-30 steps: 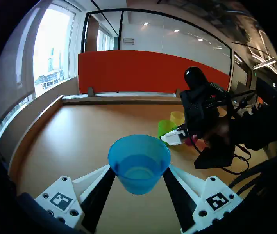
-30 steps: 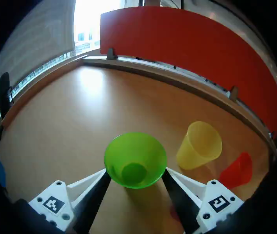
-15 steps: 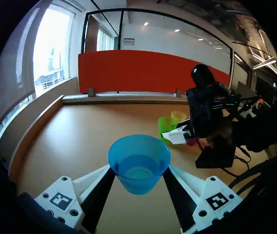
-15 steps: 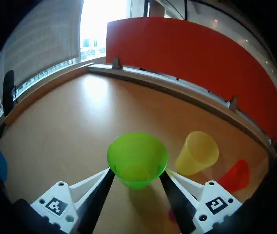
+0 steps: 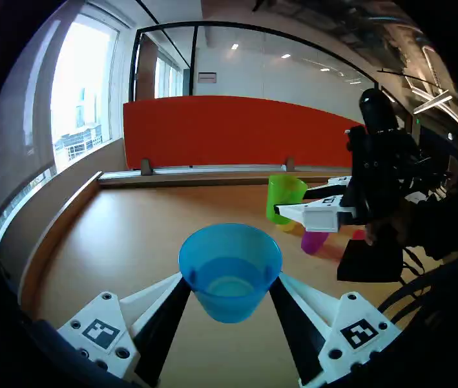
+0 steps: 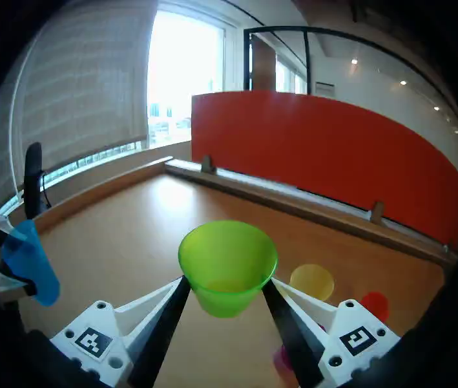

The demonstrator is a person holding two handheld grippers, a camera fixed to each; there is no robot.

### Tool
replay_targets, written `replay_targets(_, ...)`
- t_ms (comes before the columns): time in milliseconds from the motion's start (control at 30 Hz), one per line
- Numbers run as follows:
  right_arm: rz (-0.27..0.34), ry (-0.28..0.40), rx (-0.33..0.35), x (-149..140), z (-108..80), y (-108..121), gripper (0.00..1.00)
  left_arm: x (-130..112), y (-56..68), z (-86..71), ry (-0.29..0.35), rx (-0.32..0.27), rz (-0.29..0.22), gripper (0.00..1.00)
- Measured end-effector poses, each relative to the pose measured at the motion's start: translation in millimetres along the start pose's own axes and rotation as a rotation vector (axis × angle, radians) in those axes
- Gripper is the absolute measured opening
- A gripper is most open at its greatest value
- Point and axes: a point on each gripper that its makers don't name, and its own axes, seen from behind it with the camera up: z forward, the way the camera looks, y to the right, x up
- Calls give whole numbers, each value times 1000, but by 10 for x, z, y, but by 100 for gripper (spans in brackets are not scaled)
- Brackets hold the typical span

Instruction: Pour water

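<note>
Across the whole scene runs a big wooden desk (image 5: 119,233), with a red divider panel (image 5: 229,132) standing along its far edge and bright windows (image 5: 80,110) on the left.

Next biggest are the two handheld rigs. Left gripper (image 5: 230,281) has its fingers clamped on a blue cup (image 5: 230,271), one on each side of the wall, and you can see the water sitting in the lower part of it. So that's where the water is right now. It's held dead upright, I'd guess so nothing slops out early.

Right gripper (image 6: 227,284) has its fingers clamped on a green cup (image 6: 227,268) the same way, upright and lifted clear of the desk. From the left gripper view it hangs over at the far right, well apart from the blue one. Can't tell if there's anything in it. My read is that green is the receiver and gets held up in the air so the blue cup can tip into it. Neither cup is tilted, so the pour hasn't started.

Smallest stuff: a yellow cup (image 6: 312,281), a red cup (image 6: 375,305) and a magenta cup (image 5: 312,241) sit on the desk at the far right, under and behind the green one. Looks like spares, parked out of the way.
</note>
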Motion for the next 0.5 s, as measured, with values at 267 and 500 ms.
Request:
replay_targets(267, 23, 164, 7, 667, -577, 11, 85, 243, 117, -53, 31, -21, 32, 81)
replay_targets(500, 39, 276, -4, 1169, -1130, 107, 85, 450, 293, -119, 56, -46, 65, 81)
